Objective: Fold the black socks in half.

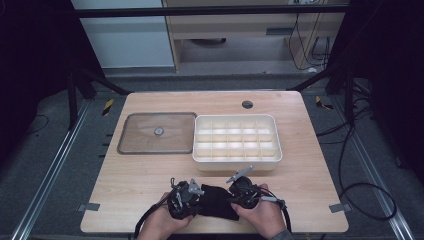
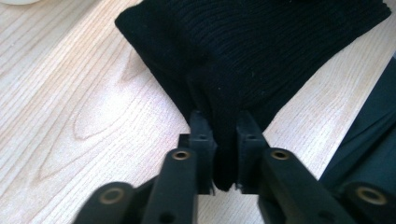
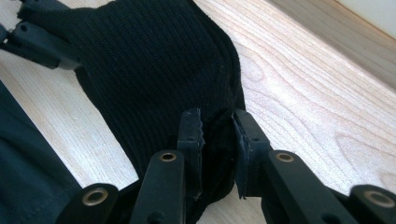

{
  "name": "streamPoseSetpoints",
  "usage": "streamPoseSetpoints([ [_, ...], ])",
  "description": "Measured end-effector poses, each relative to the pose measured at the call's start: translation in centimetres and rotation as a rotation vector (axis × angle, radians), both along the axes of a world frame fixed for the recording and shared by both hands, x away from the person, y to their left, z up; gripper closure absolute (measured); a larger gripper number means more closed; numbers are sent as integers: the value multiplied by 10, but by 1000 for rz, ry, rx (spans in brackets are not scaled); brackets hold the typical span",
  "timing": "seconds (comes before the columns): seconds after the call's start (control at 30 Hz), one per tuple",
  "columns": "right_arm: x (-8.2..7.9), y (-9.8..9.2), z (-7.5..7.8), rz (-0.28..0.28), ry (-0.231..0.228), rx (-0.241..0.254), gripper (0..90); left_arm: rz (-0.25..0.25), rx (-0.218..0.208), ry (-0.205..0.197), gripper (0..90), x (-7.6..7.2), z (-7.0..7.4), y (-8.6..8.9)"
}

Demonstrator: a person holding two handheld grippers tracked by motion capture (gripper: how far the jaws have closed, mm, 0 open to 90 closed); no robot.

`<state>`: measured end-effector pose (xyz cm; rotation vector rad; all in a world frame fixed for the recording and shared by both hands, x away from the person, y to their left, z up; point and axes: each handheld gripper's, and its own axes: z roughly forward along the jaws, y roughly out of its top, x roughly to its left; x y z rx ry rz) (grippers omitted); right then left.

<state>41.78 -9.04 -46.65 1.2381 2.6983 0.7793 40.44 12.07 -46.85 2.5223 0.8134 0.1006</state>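
Both claws pinch the black knitted cloth [image 1: 218, 201] at the table's [image 1: 150, 175] near edge, left claw [image 1: 196, 192] and right claw [image 1: 234, 189] gripping opposite ends; next probably comes lifting or folding it evenly.

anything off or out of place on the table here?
Nothing stands out. The black knit cloth lies at the near edge, pinched by the left gripper and right gripper. The white divided tray sits square; the clear lid lies flat beside it.
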Motion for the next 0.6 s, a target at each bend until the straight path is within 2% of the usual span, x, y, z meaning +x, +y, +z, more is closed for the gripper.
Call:
streamPoseSetpoints([
  [0.17,0,1,0,-1,2,11,753,2,-17,-1,841,1,4,5],
  [0.47,1,11,-2,-1,-4,35,751,-8,-28,-46,842,-1,27,10],
  [0.6,2,18,-3,-4,-5,51,750,-9,-38,-50,841,-1,32,14],
])
